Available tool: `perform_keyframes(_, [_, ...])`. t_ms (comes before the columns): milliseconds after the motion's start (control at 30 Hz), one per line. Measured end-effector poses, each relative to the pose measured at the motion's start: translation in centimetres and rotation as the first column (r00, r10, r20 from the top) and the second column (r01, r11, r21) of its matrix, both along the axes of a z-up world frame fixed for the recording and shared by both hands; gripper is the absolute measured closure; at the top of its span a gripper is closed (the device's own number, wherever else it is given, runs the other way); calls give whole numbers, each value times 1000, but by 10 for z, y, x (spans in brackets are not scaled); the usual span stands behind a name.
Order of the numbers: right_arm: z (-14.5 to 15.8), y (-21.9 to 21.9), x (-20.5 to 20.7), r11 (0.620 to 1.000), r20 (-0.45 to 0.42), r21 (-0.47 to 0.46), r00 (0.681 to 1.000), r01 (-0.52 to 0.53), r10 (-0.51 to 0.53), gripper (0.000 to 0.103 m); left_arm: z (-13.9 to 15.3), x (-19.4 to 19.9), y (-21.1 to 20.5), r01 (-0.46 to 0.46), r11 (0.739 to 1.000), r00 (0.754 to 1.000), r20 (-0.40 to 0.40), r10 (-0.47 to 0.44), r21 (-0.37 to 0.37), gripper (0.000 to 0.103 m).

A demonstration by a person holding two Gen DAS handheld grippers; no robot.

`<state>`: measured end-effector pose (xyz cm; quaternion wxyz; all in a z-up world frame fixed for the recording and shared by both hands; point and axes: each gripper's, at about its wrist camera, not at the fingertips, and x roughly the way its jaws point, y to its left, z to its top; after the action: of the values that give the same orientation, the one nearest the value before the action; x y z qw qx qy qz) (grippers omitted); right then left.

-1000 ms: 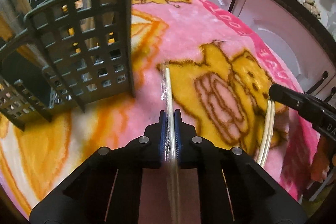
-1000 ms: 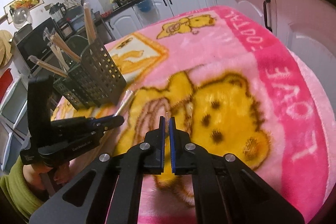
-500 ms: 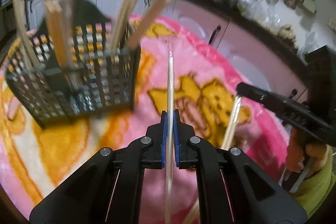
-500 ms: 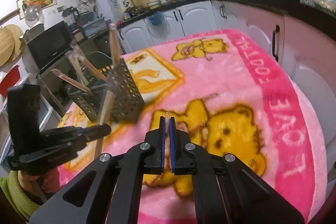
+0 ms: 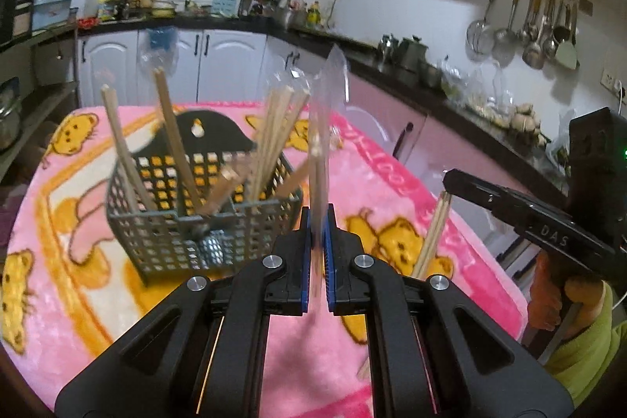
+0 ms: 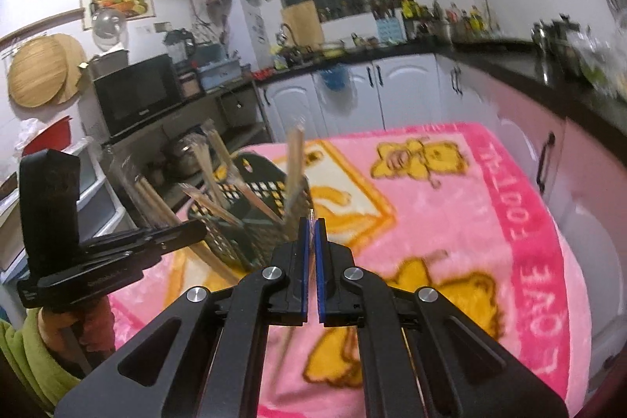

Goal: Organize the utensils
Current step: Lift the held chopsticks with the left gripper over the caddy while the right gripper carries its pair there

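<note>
Kitchen counters ring our table under its pink fleece bear-print blanket [image 5: 352, 179]. On it stands a grey plastic lattice basket [image 5: 176, 233] full of wooden chopsticks. Our left gripper [image 5: 318, 222] pinches a plastic-sleeved chopstick pair [image 5: 319, 159] upright beside the basket; our right gripper [image 6: 311, 233] clamps another wrapped chopstick pair [image 5: 433, 233].

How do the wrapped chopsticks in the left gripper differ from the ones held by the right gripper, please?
The left gripper holds its wrapped chopsticks rising upright above its jaws, clear wrapper showing; the right gripper holds its chopsticks hanging below its jaws, slanting towards the pink blanket, wrapper unclear. The left pair stands beside the grey basket; the right pair is farther off. Both are pale wood, clamped by shut jaws.
</note>
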<state>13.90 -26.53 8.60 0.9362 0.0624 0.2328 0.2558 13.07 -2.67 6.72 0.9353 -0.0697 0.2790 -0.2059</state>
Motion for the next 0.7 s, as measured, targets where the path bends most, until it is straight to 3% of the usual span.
perform_keyframes(367, [57, 26, -4, 998, 139, 18, 989, -54, 51, 100, 45, -10, 28, -46, 999, 992, 113, 48, -21, 100])
perform_keyframes(700, [98, 53, -4, 993, 232, 31, 968, -110, 100, 100, 82, -18, 57, -112, 993, 971, 208, 117, -38, 100])
